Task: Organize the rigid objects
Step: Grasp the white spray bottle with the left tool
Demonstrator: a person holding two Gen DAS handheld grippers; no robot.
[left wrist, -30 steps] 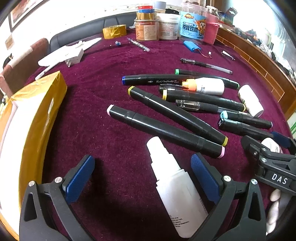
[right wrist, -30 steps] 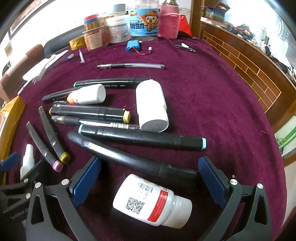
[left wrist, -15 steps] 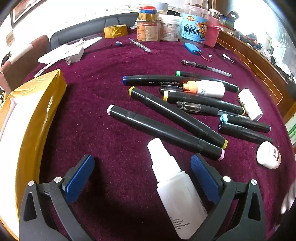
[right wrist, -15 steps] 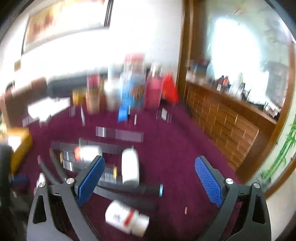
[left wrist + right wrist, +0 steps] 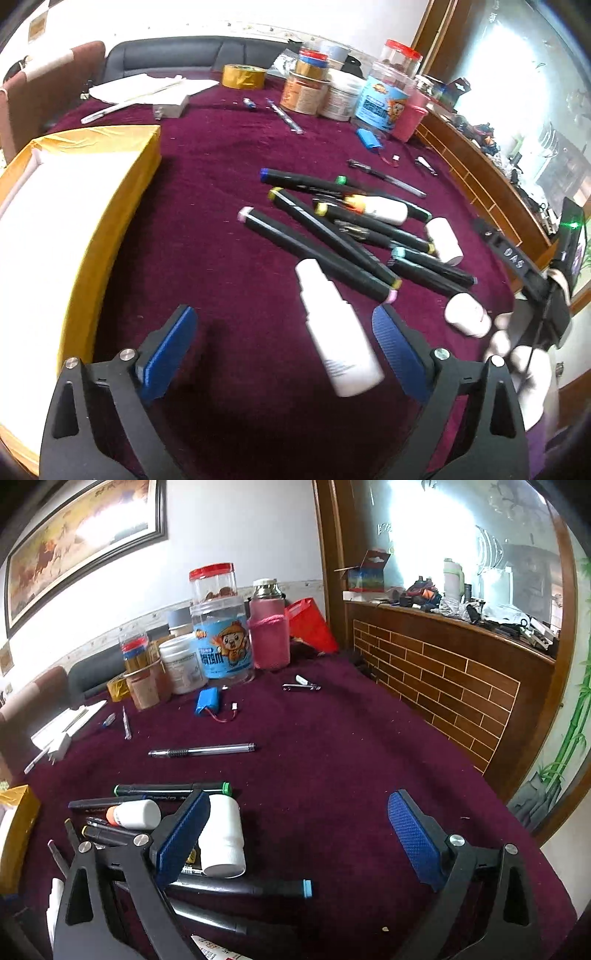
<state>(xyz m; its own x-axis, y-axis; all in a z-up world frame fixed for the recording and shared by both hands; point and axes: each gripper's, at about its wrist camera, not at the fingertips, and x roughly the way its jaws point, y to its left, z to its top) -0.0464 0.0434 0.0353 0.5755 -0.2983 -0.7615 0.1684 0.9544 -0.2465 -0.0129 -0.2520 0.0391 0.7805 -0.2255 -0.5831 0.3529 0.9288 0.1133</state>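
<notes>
Your left gripper [image 5: 282, 349] — jaws closing, nothing clamped; white plastic spray bottle [image 5: 338, 328] between them looks light, slick — grip mid-body. Right gripper [image 5: 299, 840] stands apart, empty.

A table covered in maroon cloth [image 5: 221, 192] carries all items. At left, a gold-sided box [image 5: 122, 206] with a white top. At centre, a loose heap of black markers [image 5: 314, 240], some crossing one another, with a white bottle [image 5: 338, 336] lying beside them, an orange-capped tube [image 5: 380, 208] among them, and two white pill bottles [image 5: 445, 240] [image 5: 467, 314] at the heap's right edge. Beyond the heap lie a slim pen [image 5: 201, 751], a blue battery pack [image 5: 207, 703] and nail clippers [image 5: 301, 686]. Along the far edge stand jars [image 5: 221, 638], a pink-sleeved flask [image 5: 267, 635], a gold tape roll [image 5: 243, 75] and white papers [image 5: 144, 86].
</notes>
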